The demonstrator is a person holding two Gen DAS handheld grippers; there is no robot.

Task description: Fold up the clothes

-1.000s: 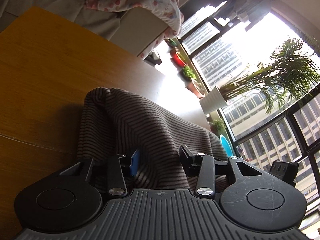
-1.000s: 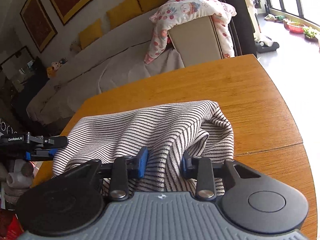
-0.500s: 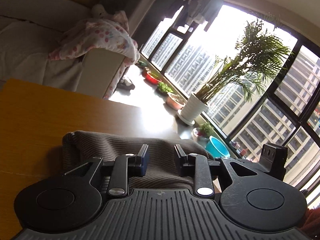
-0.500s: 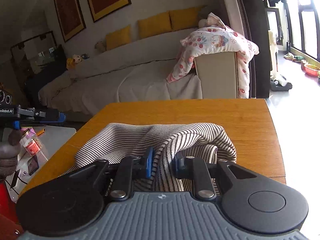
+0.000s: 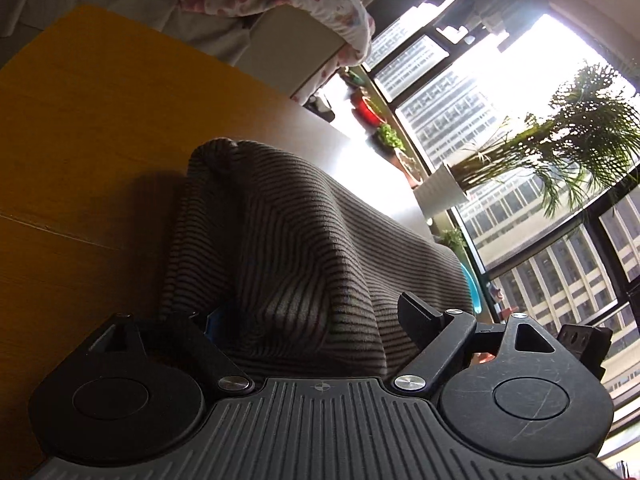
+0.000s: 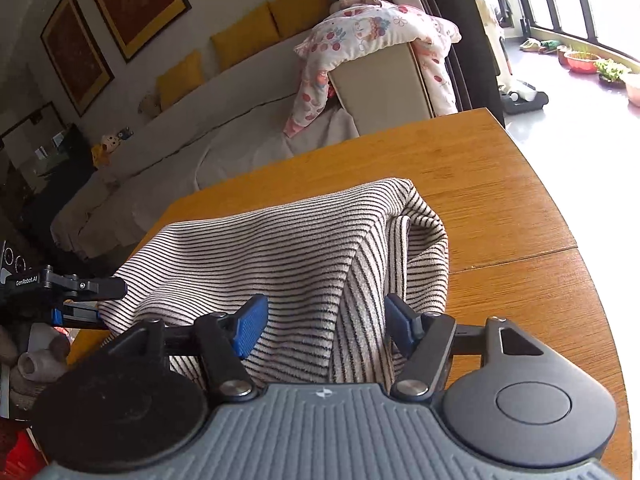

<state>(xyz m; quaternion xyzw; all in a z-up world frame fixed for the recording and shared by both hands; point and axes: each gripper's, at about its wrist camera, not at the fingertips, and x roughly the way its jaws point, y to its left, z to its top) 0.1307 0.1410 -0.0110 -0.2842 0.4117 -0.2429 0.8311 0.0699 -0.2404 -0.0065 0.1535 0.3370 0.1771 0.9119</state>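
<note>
Right wrist view shows the cream, black-striped knit garment [image 6: 288, 248] lying doubled over on the orange-brown wooden counter [image 6: 500, 184], one layer bulging open at its right side. The right tool [image 6: 320, 322] stands with its blue-padded fingers wide apart, cloth draped between them but not pinched. In the left wrist view the left tool [image 5: 308, 312] is also spread wide, straddling a raised ridge of the same fabric without gripping it; its left finger is mostly hidden under the cloth.

Risks, as I judge them: with both tools slack, the loose upper layer could slump and spoil the fold line. Closing on the ridge could catch several layers at once and drag the whole garment. It also lies close to the counter's near edge, so a tug that way might pull it off.
</note>
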